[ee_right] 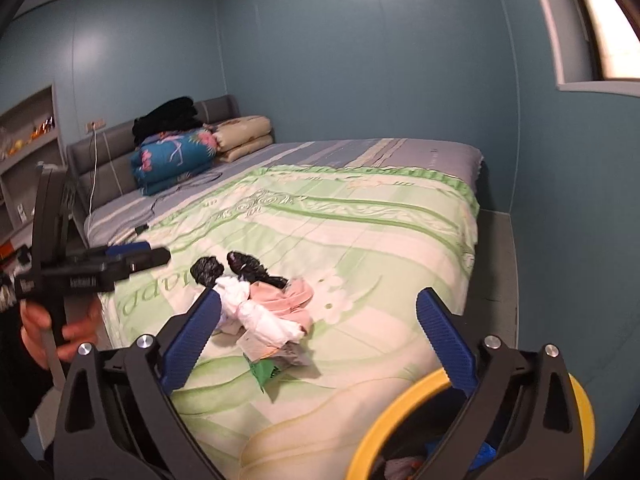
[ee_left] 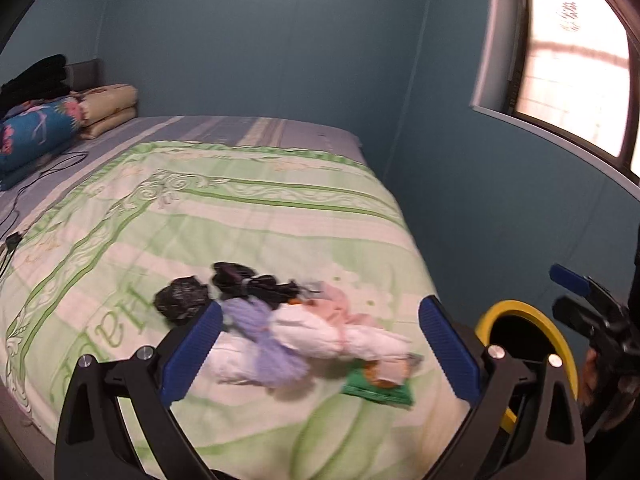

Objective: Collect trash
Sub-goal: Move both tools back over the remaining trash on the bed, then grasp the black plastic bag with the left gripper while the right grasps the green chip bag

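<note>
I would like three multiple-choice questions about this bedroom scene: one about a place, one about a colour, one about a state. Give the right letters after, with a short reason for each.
1. Where does the pile of trash lie?
A. on the green bedspread
B. on the wall shelf
C. inside the bin

2. What colour is the rim of the bin?
A. red
B. yellow
C. white

3. In what state is the right gripper?
A. shut on a bag
B. shut on nothing
C. open, holding nothing

Answers:
1. A, because the crumpled bags and wrappers rest on the bedspread near the foot of the bed.
2. B, because the round rim beside the bed is plainly yellow in both views.
3. C, because its blue fingers stand wide apart with nothing between them; the left gripper is open too.
</note>
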`<act>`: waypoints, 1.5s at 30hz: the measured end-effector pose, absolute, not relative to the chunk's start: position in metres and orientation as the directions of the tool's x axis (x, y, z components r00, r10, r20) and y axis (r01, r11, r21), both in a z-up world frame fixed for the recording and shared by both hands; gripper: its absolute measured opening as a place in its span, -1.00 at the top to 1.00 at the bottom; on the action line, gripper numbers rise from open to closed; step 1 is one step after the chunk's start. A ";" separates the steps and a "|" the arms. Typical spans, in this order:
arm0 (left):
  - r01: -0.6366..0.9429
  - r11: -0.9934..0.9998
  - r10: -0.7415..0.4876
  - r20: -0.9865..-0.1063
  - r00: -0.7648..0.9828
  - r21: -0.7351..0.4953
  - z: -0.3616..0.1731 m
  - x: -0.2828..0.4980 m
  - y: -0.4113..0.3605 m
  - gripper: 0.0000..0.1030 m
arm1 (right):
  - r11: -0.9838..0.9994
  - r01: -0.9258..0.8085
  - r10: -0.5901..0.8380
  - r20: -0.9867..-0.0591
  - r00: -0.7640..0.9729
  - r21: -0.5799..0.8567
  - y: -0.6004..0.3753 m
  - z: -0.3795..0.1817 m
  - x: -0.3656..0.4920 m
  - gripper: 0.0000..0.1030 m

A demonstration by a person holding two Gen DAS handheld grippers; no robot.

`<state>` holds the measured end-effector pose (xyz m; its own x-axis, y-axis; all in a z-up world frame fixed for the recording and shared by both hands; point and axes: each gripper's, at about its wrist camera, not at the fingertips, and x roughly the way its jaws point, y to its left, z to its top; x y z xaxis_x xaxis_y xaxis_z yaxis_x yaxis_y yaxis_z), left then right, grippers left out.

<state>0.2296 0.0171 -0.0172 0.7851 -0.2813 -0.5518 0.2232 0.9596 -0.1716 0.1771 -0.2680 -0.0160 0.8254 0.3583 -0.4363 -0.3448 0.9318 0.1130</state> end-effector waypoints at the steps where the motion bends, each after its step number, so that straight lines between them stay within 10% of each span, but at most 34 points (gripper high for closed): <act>1: 0.209 0.963 -0.268 -0.556 0.787 -0.169 -0.019 0.232 0.022 -0.84 | 0.929 -0.356 0.363 -0.442 0.821 0.102 -0.261 -0.020 0.178 -0.83; 45: -0.007 0.973 -0.166 -0.723 0.670 -0.229 -0.149 0.382 0.121 -0.81 | 0.927 -0.368 0.307 -0.699 0.646 0.067 -0.160 -0.146 0.251 -0.83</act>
<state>0.3824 0.1210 -0.1487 0.6702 -0.1660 -0.7234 -0.0066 0.9733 -0.2295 0.2512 -0.1598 -0.1458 0.6455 0.3069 -0.6994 -0.3682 0.9273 0.0670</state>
